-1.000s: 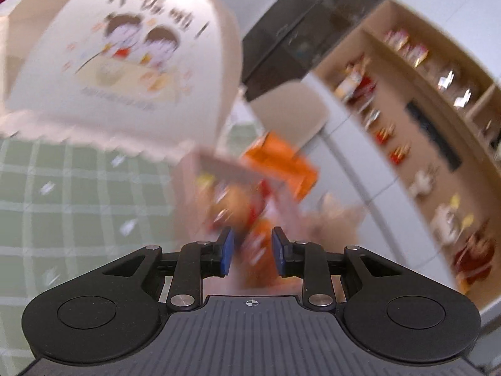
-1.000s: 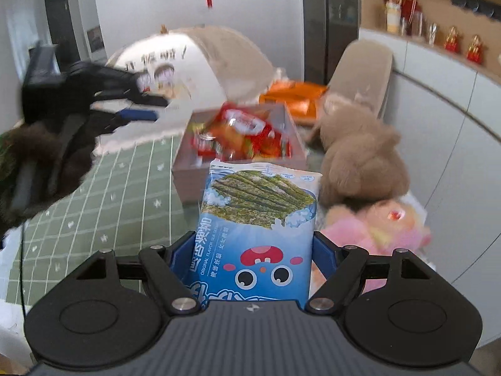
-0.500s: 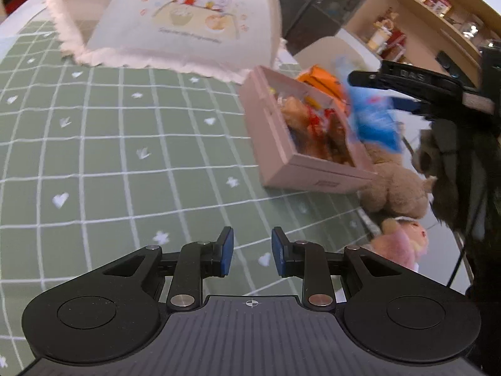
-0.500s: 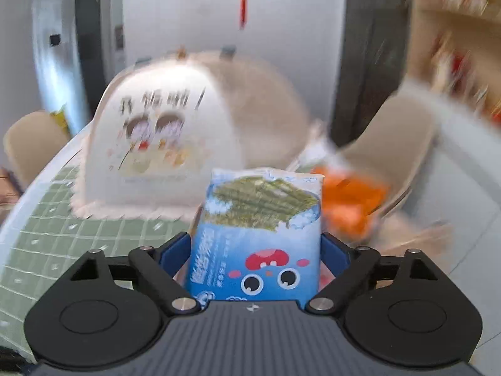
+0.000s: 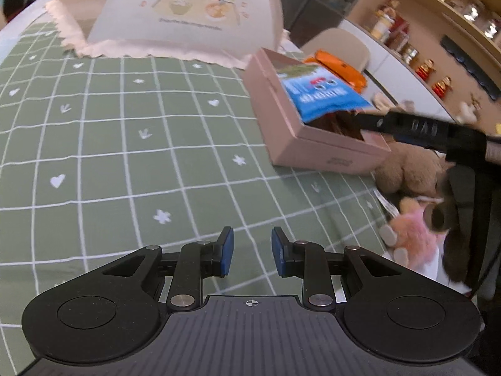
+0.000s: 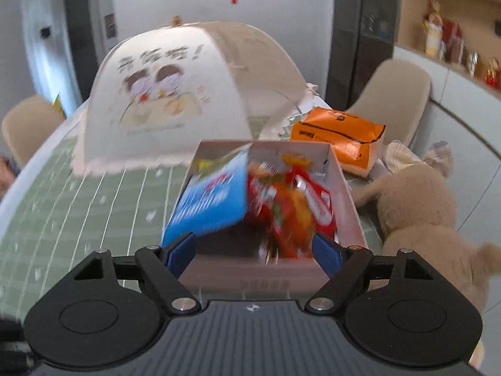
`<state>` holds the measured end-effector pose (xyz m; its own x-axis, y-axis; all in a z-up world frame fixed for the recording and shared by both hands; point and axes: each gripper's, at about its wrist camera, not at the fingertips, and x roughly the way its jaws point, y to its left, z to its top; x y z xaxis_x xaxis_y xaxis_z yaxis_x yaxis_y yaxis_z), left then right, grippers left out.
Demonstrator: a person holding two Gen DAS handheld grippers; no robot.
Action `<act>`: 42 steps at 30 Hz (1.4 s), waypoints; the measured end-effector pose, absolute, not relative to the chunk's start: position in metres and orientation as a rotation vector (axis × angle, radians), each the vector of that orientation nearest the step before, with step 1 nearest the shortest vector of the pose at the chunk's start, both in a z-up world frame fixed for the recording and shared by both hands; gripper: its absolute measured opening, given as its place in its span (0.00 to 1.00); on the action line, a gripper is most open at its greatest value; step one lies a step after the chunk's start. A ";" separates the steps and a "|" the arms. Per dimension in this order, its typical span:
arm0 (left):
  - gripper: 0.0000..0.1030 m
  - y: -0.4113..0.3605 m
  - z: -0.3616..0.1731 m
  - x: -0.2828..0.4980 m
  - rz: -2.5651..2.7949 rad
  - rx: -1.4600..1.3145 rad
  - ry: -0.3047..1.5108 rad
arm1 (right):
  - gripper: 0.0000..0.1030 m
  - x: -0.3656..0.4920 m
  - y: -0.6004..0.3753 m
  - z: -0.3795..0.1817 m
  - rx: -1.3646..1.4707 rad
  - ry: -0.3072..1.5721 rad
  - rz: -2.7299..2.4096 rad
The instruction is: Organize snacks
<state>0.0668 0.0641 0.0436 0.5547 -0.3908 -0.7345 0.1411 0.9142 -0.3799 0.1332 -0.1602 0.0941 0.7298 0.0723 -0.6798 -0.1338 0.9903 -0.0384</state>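
Observation:
A pink cardboard box [image 6: 349,197] sits on the green checked tablecloth [image 5: 125,156] and holds red and orange snack packs [image 6: 291,203]. A blue seaweed pack [image 6: 213,197] lies tilted against the box's left wall, blurred, its lower corner close to one pad. My right gripper [image 6: 252,250] hovers at the box's near edge, jaws wide apart and gripping nothing. In the left wrist view the same blue seaweed pack [image 5: 322,94] rests on top of the box [image 5: 281,116]. My left gripper [image 5: 252,250] hangs over bare cloth, its pads a little apart and empty.
A domed mesh food cover [image 6: 175,94] stands behind the box. An orange bag [image 6: 338,138] lies beyond it on the right. A brown plush toy [image 6: 419,206] and a pink plush toy [image 5: 413,235] crowd the table's right edge. Beige chairs and shelves ring the room.
My right gripper carried the blue pack forward over the box and let it go; the pack now leans inside. My left gripper drew back from the box to the open cloth.

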 end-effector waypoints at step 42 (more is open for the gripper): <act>0.30 0.008 -0.006 0.044 -0.115 0.059 0.656 | 1.00 0.053 -0.155 -0.009 -0.001 0.719 0.022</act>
